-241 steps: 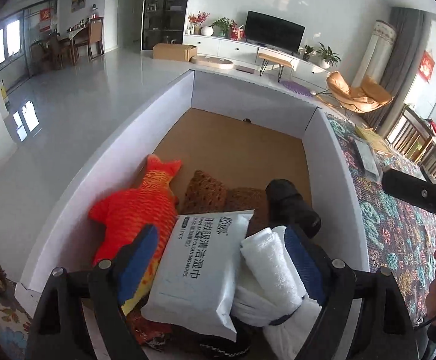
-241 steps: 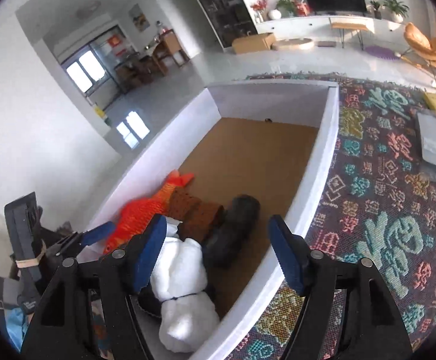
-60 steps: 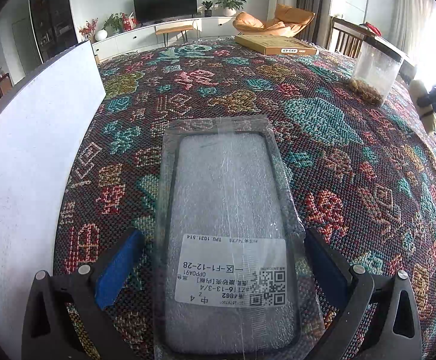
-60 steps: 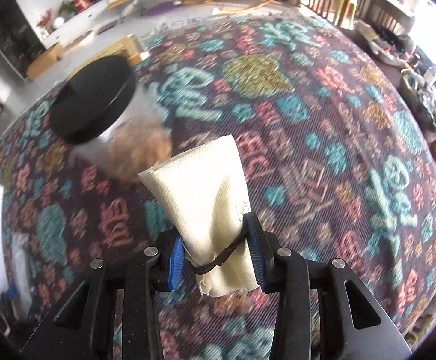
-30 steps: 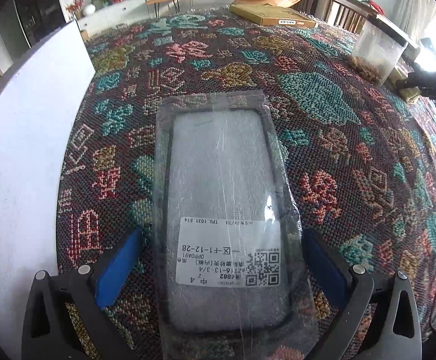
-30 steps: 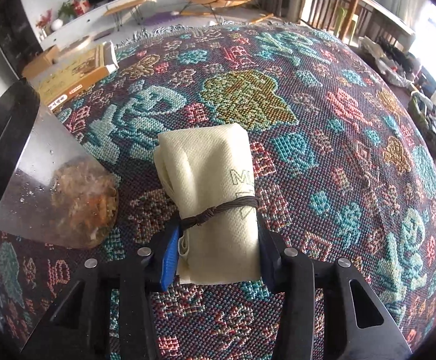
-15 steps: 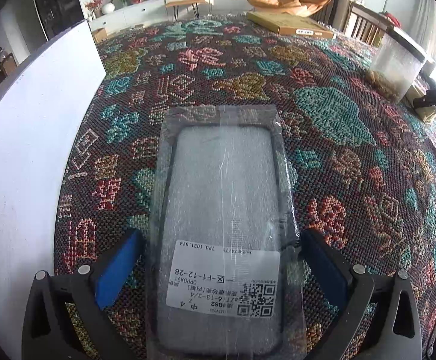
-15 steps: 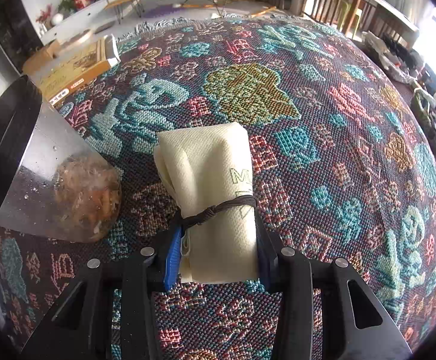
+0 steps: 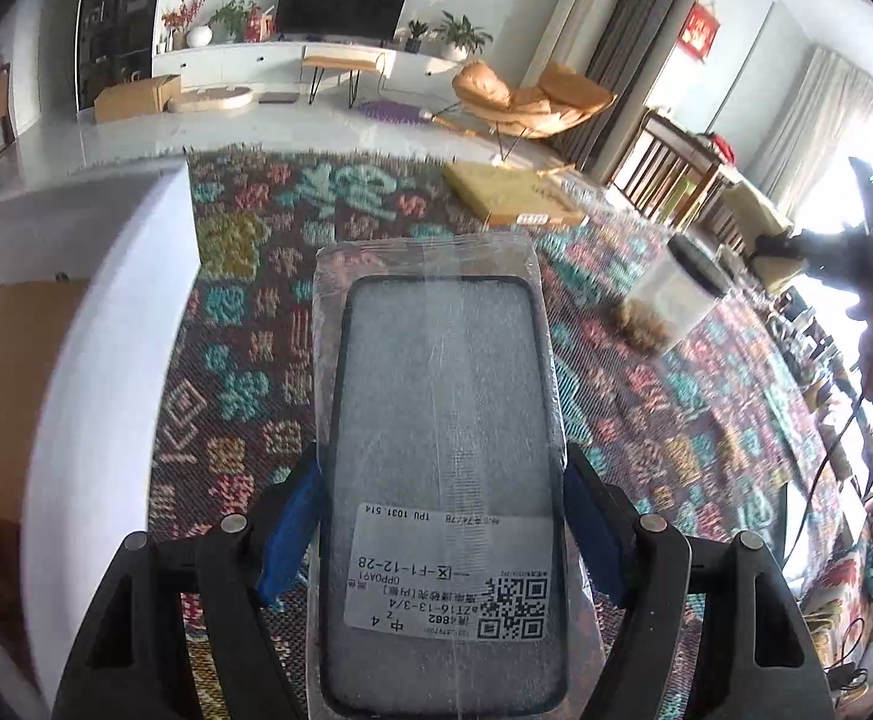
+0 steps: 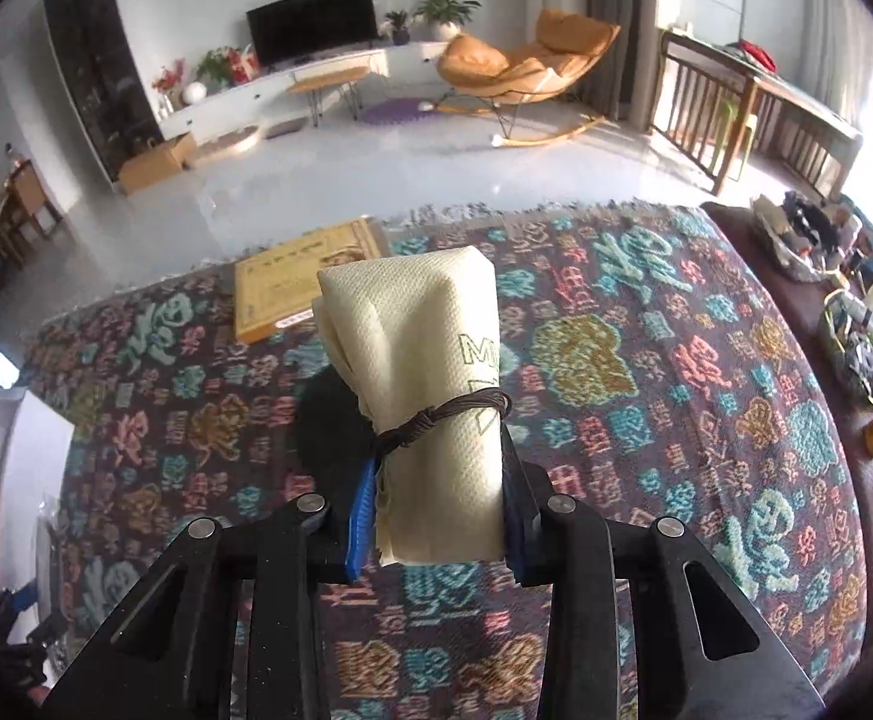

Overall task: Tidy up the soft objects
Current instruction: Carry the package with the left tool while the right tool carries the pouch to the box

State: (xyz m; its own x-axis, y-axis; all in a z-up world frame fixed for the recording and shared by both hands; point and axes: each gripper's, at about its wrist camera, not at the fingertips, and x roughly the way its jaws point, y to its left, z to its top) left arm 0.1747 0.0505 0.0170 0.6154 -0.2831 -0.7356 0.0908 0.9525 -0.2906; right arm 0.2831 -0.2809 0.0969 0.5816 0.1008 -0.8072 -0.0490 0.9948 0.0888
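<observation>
One glossy plastic-wrapped phone case (image 9: 436, 456) is pinched in the left gripper (image 9: 436, 534); one cream quilted cloth roll (image 10: 430, 396), cord-tied, is clamped in the right gripper (image 10: 436, 516), both above the woven tablecloth (image 10: 676, 396)

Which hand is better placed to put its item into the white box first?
Probably left. The left tongs hold the bagged phone case right beside the white box; the right tongs, gripping the tied cloth roll, are farther away.
</observation>
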